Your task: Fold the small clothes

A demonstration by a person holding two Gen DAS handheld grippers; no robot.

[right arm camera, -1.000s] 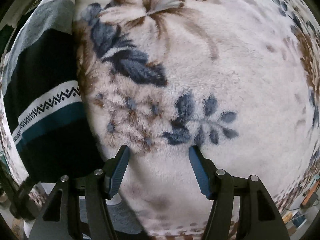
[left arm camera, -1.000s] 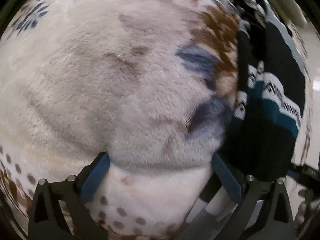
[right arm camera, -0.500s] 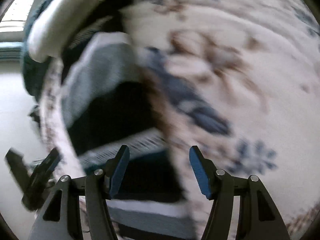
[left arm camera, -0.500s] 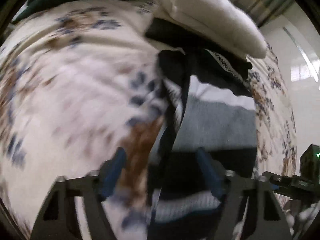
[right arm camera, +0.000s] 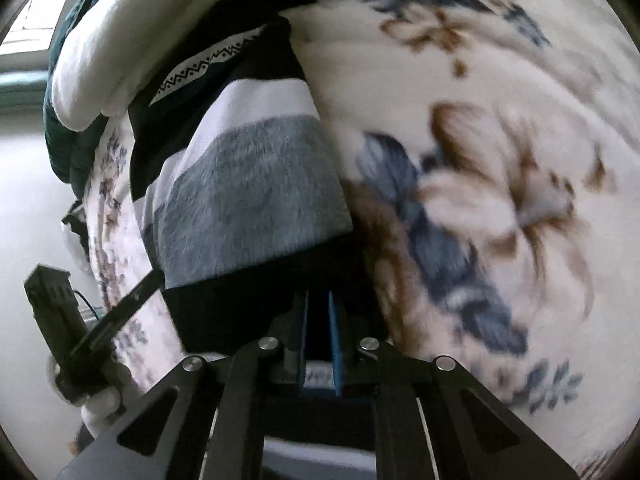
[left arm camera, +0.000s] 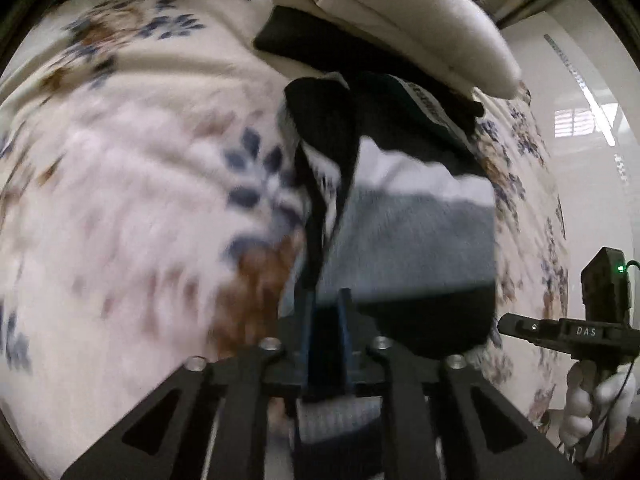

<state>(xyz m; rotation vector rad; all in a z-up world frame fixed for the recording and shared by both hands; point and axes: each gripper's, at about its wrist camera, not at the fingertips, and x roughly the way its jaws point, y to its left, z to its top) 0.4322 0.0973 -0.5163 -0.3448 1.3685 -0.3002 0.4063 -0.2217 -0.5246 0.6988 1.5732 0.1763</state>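
Fleece floral blanket (left arm camera: 120,200), white pillow (left arm camera: 420,20), both claws clamped on striped garment (right arm camera: 248,192)

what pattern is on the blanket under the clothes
Cream blanket with blue and brown flowers; right wrist view.

Black, white and grey striped knit garment (right arm camera: 248,196) with a white zigzag-patterned band, cream plush blanket (left arm camera: 132,184) printed with blue and brown flowers, plain white folded cloth (left arm camera: 404,16)
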